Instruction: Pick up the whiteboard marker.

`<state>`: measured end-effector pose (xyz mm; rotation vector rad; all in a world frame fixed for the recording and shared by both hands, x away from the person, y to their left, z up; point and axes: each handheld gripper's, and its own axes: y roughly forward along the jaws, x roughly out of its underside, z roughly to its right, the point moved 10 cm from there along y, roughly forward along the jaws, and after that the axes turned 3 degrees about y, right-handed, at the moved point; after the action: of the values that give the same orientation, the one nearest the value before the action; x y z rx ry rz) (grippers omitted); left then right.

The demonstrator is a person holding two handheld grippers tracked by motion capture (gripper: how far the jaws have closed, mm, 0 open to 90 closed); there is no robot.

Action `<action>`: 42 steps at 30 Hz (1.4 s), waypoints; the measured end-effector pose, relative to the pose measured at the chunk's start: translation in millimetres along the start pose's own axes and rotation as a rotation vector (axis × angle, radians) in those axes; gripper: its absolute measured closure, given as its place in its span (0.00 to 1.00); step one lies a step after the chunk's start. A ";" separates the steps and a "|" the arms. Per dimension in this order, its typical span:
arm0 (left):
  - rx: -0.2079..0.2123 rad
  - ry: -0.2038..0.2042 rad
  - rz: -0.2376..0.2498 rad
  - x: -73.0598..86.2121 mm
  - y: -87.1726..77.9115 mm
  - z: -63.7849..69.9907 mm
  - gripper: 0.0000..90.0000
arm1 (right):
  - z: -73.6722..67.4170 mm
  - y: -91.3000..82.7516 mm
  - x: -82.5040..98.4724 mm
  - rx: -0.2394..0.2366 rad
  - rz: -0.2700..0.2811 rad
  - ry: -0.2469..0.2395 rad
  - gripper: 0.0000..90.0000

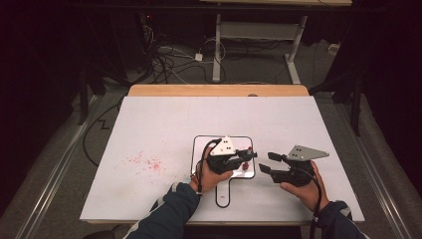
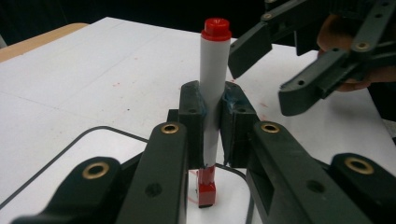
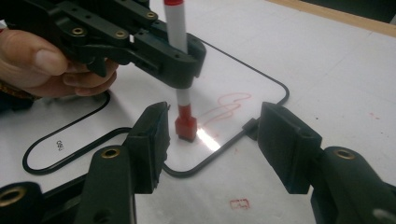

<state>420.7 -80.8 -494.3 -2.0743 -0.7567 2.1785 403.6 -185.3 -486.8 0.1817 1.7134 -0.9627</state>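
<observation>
Nearest the lens, bottom of the high view, two sleeved forearms reach in over the white surface (image 1: 149, 124). At frame centre lies a small whiteboard (image 3: 261, 74) with a black rim and a handle. The left gripper (image 2: 212, 116) is clamped on a white marker (image 2: 213, 74) with a red cap, held upright, its red end down on the board. The job looks like erasing: a faint red scribble (image 3: 229, 105) remains just beside that end, so plenty is left, though glare hides part of it. The right gripper (image 3: 212, 140) hovers just right of the board, jaws wide, holding nothing. Red specks (image 1: 147, 163) dot the surface at left; nothing blocks the marker.
</observation>
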 end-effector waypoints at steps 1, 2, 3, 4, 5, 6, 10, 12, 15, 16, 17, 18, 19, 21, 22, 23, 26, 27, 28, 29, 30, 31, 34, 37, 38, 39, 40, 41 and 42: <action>0.008 0.005 0.000 0.3 -0.6 2.5 0.88 | 0.4 -0.2 0.0 0.003 0.000 -0.002 0.49; 0.013 0.005 0.000 0.4 -0.8 3.8 0.88 | 0.6 -0.6 -0.1 0.003 -0.001 -0.001 0.49; 0.020 -0.001 0.003 0.4 -0.7 5.6 0.88 | 0.9 -0.8 -0.7 0.004 0.004 0.001 0.49; 0.027 0.000 0.005 0.4 -0.2 7.6 0.88 | 1.3 -1.1 -1.0 0.005 0.006 0.001 0.49; 0.030 0.006 0.006 0.0 0.6 9.7 0.88 | 1.6 -1.4 -1.2 0.006 0.006 0.001 0.49; 0.030 0.014 0.005 -0.5 1.6 11.5 0.88 | 1.7 -1.8 -1.3 0.006 0.006 0.003 0.49; 0.027 0.022 0.001 -2.0 4.5 12.2 0.88 | 2.6 -2.1 -1.2 0.009 0.007 0.007 0.49; 0.004 0.027 -0.010 -3.3 6.4 6.0 0.88 | 2.5 -2.0 -1.5 0.011 0.009 0.005 0.49; -0.012 0.021 -0.011 -4.1 8.2 -0.4 0.88 | 2.5 -2.0 -1.7 0.012 0.009 0.003 0.49; -0.015 0.021 -0.015 -4.6 9.0 -2.4 0.88 | 2.6 -1.7 -1.7 0.010 0.010 0.002 0.49; -0.017 0.021 -0.019 -5.1 9.8 -4.2 0.88 | 2.4 -1.5 -1.5 0.009 0.009 0.004 0.49; -0.024 0.022 -0.020 -5.5 10.7 -6.5 0.88 | 2.5 -1.1 -1.4 0.011 0.008 0.003 0.49; -0.031 0.020 -0.024 -5.8 11.1 -9.3 0.88 | 2.4 -0.8 -1.2 0.010 0.007 0.003 0.49; -0.036 0.013 -0.022 -6.0 11.4 -11.8 0.88 | 1.7 -0.4 -0.8 0.008 0.005 0.001 0.49; -0.034 0.002 -0.019 -5.9 11.2 -14.6 0.88 | 1.8 -0.5 -0.7 0.011 0.003 -0.002 0.49; -0.034 0.002 -0.019 -5.9 11.2 -14.6 0.88 | 1.7 -0.2 -0.7 0.009 0.004 -0.001 0.49; -0.010 -0.001 -0.019 -5.1 9.8 -10.6 0.88 | 1.9 -0.1 -0.1 0.007 0.002 0.001 0.49; 0.009 0.006 -0.019 -4.4 8.4 -4.7 0.88 | 1.8 -0.3 0.1 0.006 0.002 0.000 0.49; 0.025 0.007 -0.016 -4.1 7.8 -0.7 0.88 | 1.9 -0.4 0.3 0.006 0.001 -0.002 0.49; 0.038 0.008 -0.012 -3.9 7.7 3.5 0.88 | 2.0 -0.3 0.3 0.006 0.001 0.002 0.48; 0.050 0.016 -0.013 -3.9 7.8 7.7 0.88 | 2.1 -0.3 0.3 0.006 0.002 0.002 0.48; 0.064 0.022 -0.012 -4.1 8.2 12.0 0.88 | 2.0 -0.3 0.5 0.006 0.000 0.000 0.48; 0.061 0.049 -0.014 -5.1 10.3 19.2 0.88 | 1.5 -0.3 0.2 0.007 -0.001 0.000 0.48; 0.038 0.055 -0.019 -6.8 13.6 13.3 0.88 | 1.7 -0.1 0.1 0.009 0.000 0.001 0.48; 0.026 0.054 -0.020 -7.2 14.3 9.3 0.88 | 2.0 -0.1 0.1 0.010 -0.001 0.000 0.48; 0.020 0.048 -0.018 -7.4 14.8 5.4 0.88 | 3.2 -0.2 0.5 0.023 -0.007 -0.002 0.48; 0.020 0.048 -0.018 -7.4 14.8 5.4 0.88 | 4.4 -0.4 1.0 0.028 -0.010 -0.004 0.48; 0.006 0.033 -0.014 -7.6 15.8 -2.4 0.88 | 4.7 -0.9 0.8 0.023 -0.005 0.002 0.48; 0.006 0.033 -0.014 -7.6 15.8 -2.4 0.88 | 5.7 -1.5 0.9 0.024 -0.004 0.005 0.48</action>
<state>428.5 -96.6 -493.0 -2.0905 -0.7582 2.1310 406.6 -190.4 -487.1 0.1972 1.7080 -0.9868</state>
